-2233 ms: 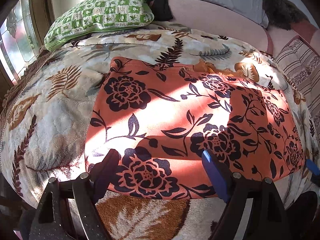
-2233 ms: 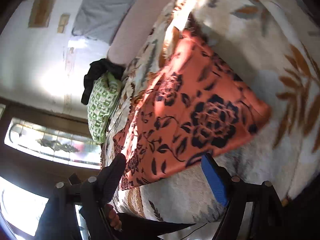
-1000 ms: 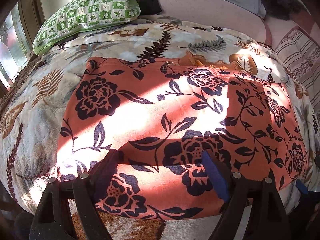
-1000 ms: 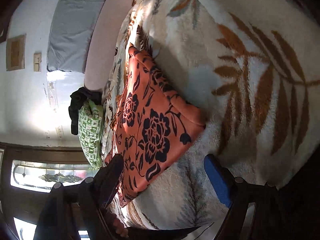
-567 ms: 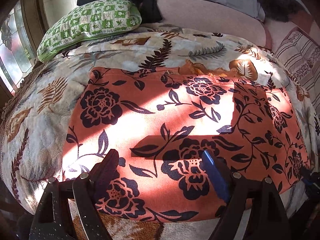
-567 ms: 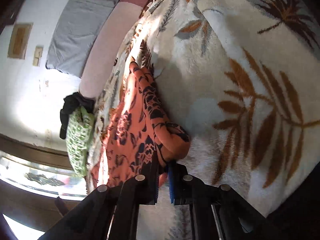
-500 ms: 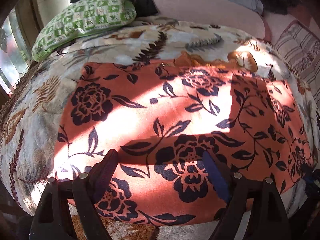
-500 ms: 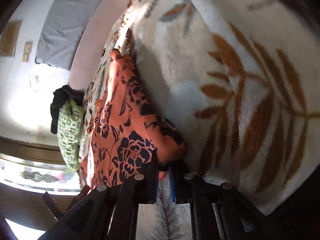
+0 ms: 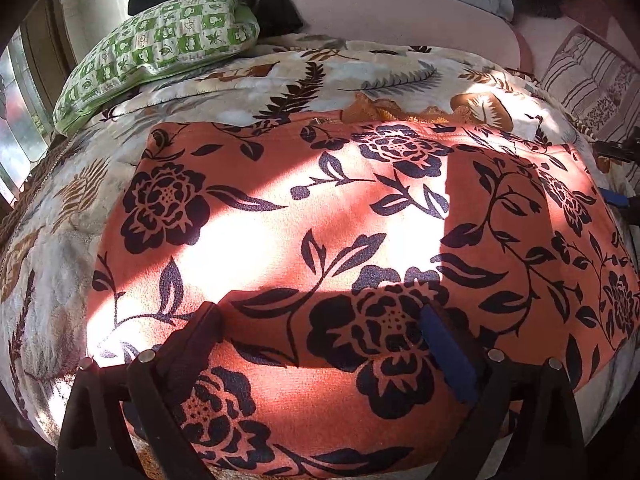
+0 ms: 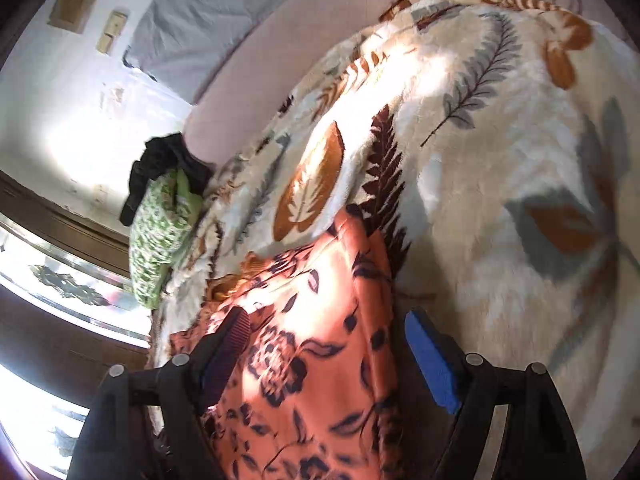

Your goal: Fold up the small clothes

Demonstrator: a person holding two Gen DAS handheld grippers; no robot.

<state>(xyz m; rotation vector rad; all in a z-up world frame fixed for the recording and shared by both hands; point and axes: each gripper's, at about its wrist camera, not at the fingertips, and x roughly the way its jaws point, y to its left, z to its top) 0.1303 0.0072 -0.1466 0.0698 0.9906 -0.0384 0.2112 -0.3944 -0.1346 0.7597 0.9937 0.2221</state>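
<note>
- Two views, left wrist first: my left gripper (image 9: 320,344) has its jaws apart, holding nothing, low over the near edge of the orange floral garment (image 9: 340,240), which lies flat on the leaf-print blanket (image 9: 52,240). Green pillow (image 9: 160,52) far left.
- Right wrist: my right gripper (image 10: 326,352) has its jaws apart too, empty, over the garment's edge; blue pad over blanket. Frame slightly blurred.
</note>
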